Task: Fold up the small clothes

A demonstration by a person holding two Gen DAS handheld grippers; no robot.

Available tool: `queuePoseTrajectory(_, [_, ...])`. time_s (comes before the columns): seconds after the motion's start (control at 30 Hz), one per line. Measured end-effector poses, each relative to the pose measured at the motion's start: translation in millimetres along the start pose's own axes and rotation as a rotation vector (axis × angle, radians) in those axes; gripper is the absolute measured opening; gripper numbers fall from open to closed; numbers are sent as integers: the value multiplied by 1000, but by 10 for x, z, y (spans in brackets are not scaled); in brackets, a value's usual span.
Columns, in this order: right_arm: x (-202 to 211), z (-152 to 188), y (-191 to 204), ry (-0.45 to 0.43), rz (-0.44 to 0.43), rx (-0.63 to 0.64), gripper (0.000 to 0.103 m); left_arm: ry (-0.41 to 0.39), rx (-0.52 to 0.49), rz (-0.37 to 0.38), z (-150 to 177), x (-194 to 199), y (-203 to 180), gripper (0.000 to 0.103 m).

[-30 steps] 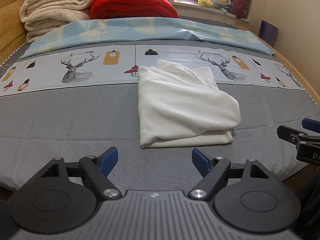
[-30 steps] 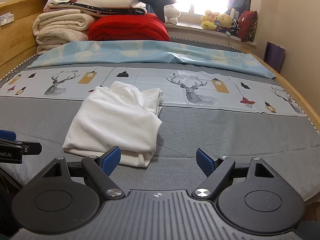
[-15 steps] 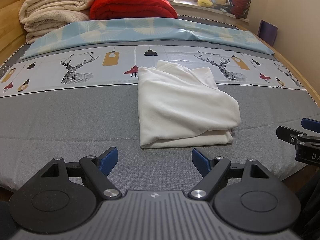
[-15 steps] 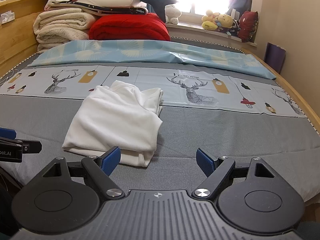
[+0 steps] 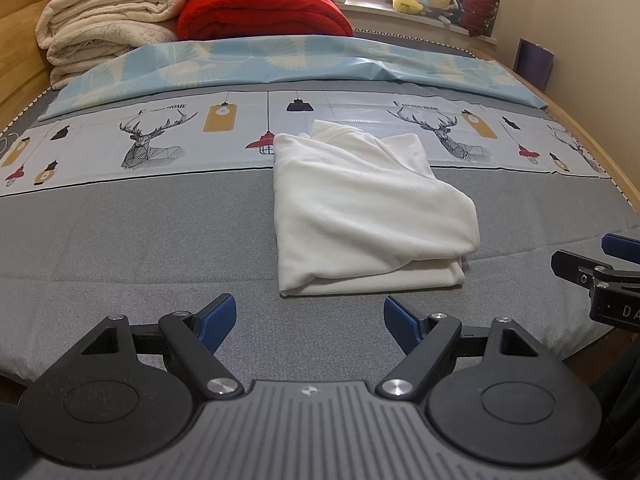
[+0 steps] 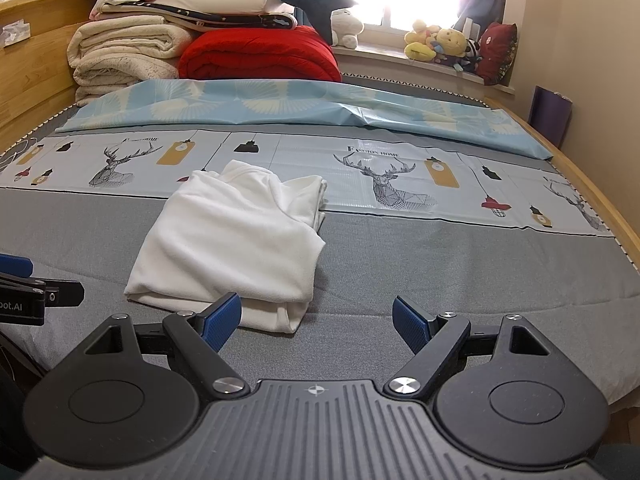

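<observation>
A small white garment [image 5: 368, 212] lies folded into a thick rectangle on the grey bed cover, its far end over the deer-print strip. My left gripper [image 5: 310, 320] hovers open just short of its near edge, nothing between the blue pads. In the right wrist view the same white garment [image 6: 232, 240] sits ahead and to the left. My right gripper [image 6: 318, 322] is open too, its left pad close to the garment's near right corner without pressing on it. Each gripper shows at the edge of the other's view.
Folded cream blankets [image 6: 124, 56] and a red quilt [image 6: 260, 56] are stacked at the head of the bed [image 6: 460, 280]. A light blue sheet [image 6: 300, 104] lies across the bed beyond the deer-print strip. Plush toys [image 6: 440, 44] line the windowsill. A wooden bed rail [image 6: 600, 196] runs along the right.
</observation>
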State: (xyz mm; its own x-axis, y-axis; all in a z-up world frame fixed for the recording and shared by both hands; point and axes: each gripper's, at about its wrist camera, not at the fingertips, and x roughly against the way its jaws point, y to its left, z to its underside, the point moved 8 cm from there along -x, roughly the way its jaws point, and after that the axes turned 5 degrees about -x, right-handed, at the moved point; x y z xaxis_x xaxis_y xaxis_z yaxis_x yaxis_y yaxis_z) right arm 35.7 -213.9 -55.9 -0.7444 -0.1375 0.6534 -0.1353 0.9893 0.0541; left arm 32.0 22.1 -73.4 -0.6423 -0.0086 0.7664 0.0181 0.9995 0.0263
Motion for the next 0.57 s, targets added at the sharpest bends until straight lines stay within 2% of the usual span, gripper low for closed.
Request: queuePoseTrajectory(0.57, [3,-1,0,0,0,1,84,-14,-20,-6,14,-4,37,85])
